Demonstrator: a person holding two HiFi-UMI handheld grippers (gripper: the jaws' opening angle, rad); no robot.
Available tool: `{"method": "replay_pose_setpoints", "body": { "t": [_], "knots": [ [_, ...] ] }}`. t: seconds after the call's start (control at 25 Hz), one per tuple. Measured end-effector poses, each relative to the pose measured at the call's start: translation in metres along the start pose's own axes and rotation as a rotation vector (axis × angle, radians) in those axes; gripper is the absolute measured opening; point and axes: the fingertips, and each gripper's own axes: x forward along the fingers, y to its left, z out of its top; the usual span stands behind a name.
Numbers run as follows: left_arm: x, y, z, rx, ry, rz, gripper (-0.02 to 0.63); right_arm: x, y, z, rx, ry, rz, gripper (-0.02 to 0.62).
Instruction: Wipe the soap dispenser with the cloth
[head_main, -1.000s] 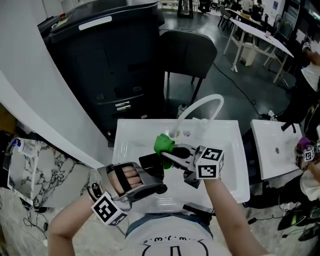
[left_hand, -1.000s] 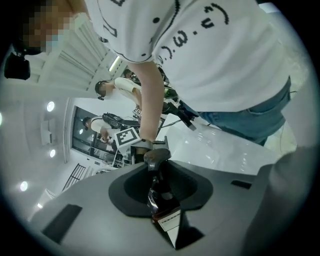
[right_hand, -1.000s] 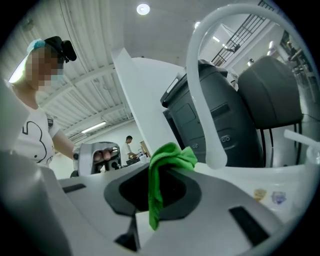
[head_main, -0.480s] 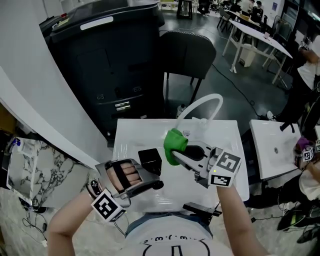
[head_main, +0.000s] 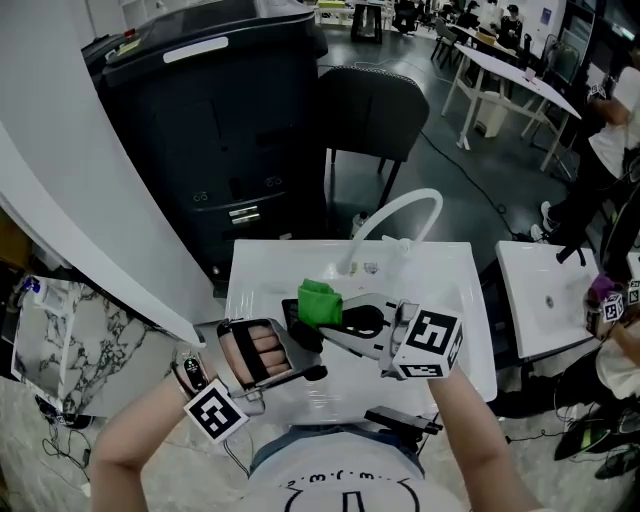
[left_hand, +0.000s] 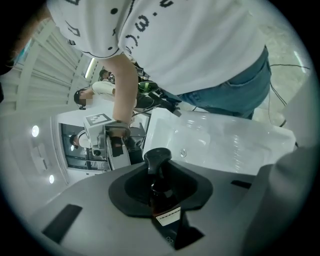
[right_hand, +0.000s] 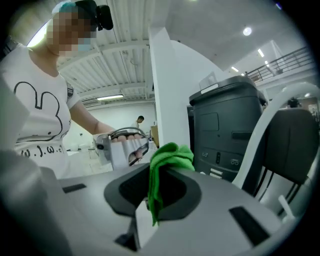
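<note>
Left tongs (left_hand: 161, 202) are clenched on the dark dispenser (left_hand: 161, 192), lifting it above the sink (head_main: 258, 268) so its sides are free for wiping. Right tongs (right_hand: 159, 200) pinch the green cloth (head_main: 320, 302), bunched just beside the dispenser over the sink's middle

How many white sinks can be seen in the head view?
2. The near sink is directly in front of the person. The second sink stands apart to its right, partly covered at the picture's right edge. More may lie outside the view.
</note>
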Motion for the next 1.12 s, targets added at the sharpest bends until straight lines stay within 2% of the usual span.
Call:
{"method": "replay_pose_setpoints", "body": {
  "t": [0.16,0.44,0.76,0.92,1.12],
  "knots": [
    [-0.002,-0.001,0.002,0.031,0.004,0.001,0.101,0.004,0.003,-0.003,0.0,0.032,0.016,0.046],
    [0.0,-0.003,0.008,0.044,-0.008,-0.012,0.103,0.021,-0.027,-0.018,-0.086,0.192,-0.091,0.046],
    [0.0,-0.009,0.01,0.032,-0.011,-0.026,0.103,0.034,-0.044,-0.028,-0.088,0.242,-0.143,0.046],
    [0.0,-0.013,0.006,0.034,-0.003,-0.031,0.1,0.024,-0.034,-0.008,-0.158,0.195,-0.147,0.046],
    [0.003,-0.015,0.004,0.033,-0.006,-0.036,0.101,0.021,-0.003,0.013,-0.128,0.116,-0.032,0.046]
  ]
}}
